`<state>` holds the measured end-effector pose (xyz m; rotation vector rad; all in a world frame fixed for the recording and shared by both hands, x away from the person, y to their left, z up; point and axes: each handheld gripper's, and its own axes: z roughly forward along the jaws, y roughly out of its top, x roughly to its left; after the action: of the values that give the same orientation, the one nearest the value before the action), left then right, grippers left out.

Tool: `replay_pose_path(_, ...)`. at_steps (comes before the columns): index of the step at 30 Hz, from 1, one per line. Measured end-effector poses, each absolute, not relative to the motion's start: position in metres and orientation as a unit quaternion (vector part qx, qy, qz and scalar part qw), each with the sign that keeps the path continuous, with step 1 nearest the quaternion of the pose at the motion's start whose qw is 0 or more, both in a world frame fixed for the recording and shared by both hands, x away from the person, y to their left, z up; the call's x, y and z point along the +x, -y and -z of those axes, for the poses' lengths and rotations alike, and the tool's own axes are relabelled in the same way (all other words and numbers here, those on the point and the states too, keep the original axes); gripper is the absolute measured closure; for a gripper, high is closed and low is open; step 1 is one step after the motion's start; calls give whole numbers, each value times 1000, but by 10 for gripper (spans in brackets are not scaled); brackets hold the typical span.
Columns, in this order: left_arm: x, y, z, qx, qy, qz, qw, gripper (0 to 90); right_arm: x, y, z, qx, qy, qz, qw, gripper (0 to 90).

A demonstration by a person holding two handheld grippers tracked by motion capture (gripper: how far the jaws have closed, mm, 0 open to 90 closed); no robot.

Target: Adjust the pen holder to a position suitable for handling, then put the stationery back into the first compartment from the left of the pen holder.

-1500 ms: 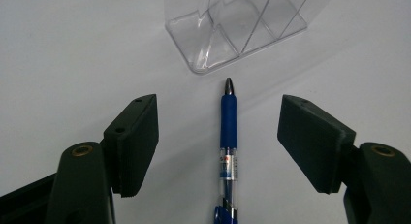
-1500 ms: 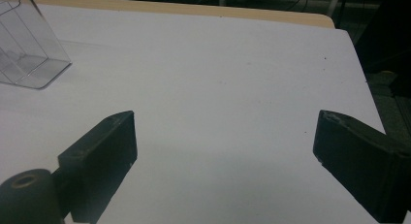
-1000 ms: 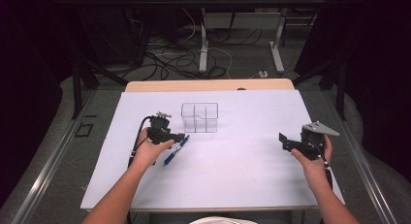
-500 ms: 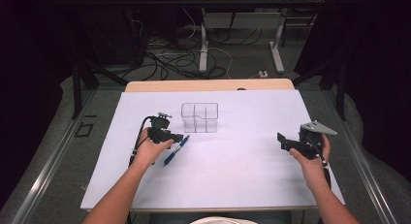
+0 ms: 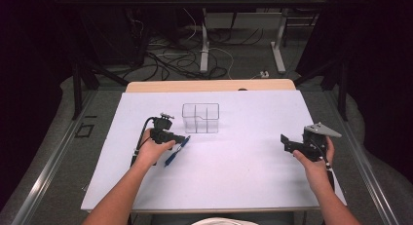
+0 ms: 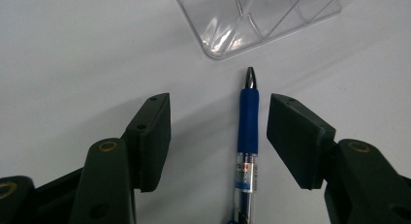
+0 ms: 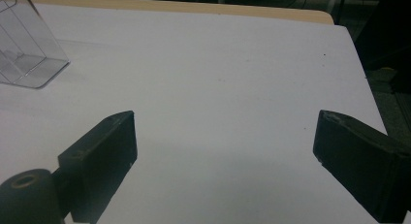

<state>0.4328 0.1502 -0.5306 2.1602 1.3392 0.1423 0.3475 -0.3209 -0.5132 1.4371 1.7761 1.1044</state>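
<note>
My left gripper (image 6: 218,136) has its fingers spread wide around the blue pen (image 6: 248,124) — not touching it. The pen lies on the white bench (image 5: 234,176), tip just short of the clear box (image 5: 200,118). My right gripper (image 7: 223,151) — also wide open, empty — hovers well right of the box.

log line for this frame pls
left gripper: open, straddling blue pen flat on table | right gripper: open, empty | clear divided box: upright, untouched

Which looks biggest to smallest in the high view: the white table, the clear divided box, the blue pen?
1. White table, by far the largest.
2. Clear divided box.
3. Blue pen, thinnest, partly under the left gripper.
</note>
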Motion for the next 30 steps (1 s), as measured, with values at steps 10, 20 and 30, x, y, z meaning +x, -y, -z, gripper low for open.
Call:
replay_pose_path(10,433,-148,532,819,-499,-54,278,480,346,321,512,541,-665,-417,301,81)
replay_pose_path(20,434,-146,533,827,-494,-43,264,570,346,321,512,546,-663,-415,300,81)
replay_pose_path(30,433,-142,532,829,-492,-37,262,638,344,323,511,546,-664,-414,300,81)
